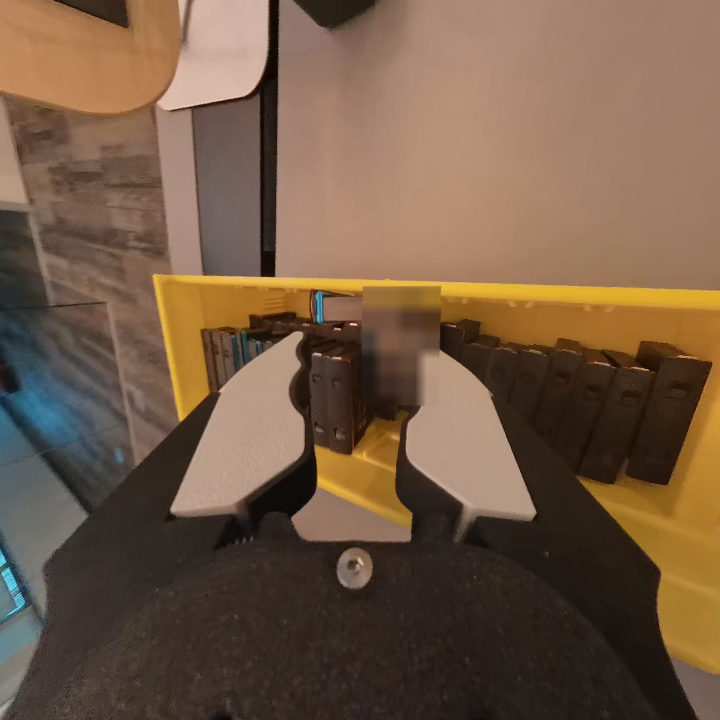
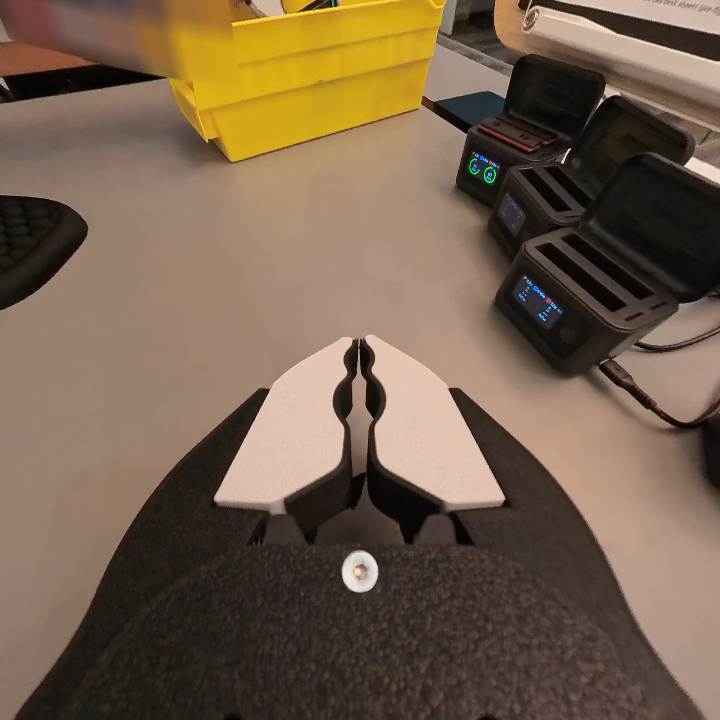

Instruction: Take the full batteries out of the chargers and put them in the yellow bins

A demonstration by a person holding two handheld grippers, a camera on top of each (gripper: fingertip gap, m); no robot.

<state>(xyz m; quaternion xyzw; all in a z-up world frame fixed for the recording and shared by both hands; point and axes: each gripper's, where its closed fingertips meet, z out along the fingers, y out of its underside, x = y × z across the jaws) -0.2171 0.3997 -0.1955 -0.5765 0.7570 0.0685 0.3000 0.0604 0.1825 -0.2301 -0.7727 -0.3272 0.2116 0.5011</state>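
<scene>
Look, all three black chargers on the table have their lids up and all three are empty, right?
Not quite. The lids are all up, but only the nearest charger and the middle charger show empty slots. The farthest charger holds batteries, as the right wrist view shows.

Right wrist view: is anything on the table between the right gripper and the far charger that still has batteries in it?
Nothing visible blocks it. Bare table lies between the shut right gripper and the far charger, whose lid is open. Two nearer chargers with vacant slots stand to the right of that line.
</scene>
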